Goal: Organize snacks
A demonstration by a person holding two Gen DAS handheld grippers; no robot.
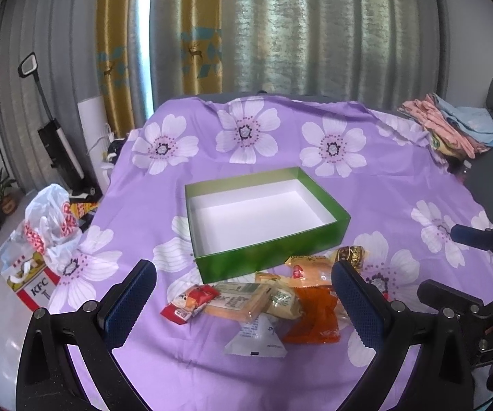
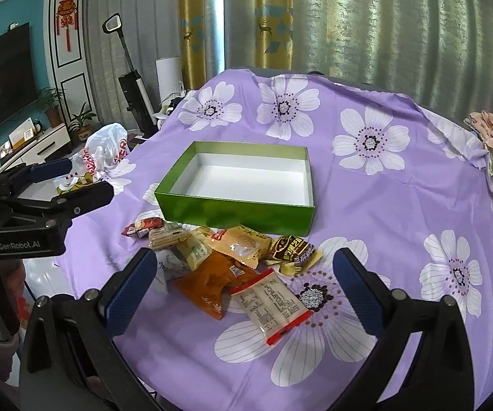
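Observation:
An open green box (image 1: 267, 257) with a white, empty inside stands mid-table on the purple flowered cloth (image 1: 315, 130). Just in front of it lies a loose pile of snacks: a red packet (image 1: 190, 303), beige cracker packs (image 1: 243, 299), an orange packet (image 1: 315, 318), a white triangular packet (image 1: 256, 339), a yellow packet (image 2: 243, 243), a brown-gold candy (image 2: 292, 248) and a clear packet with red ends (image 2: 274, 303). My left gripper (image 1: 243, 269) hovers open over the pile's left side. My right gripper (image 2: 244, 257) hovers open over its right side. Neither holds anything.
Folded clothes (image 1: 452, 126) are stacked at the table's far right corner. On the floor to the left sit a white plastic bag (image 1: 47, 226), a KFC paper bag (image 1: 37, 287) and an upright vacuum (image 1: 58, 137). Curtains hang behind the table.

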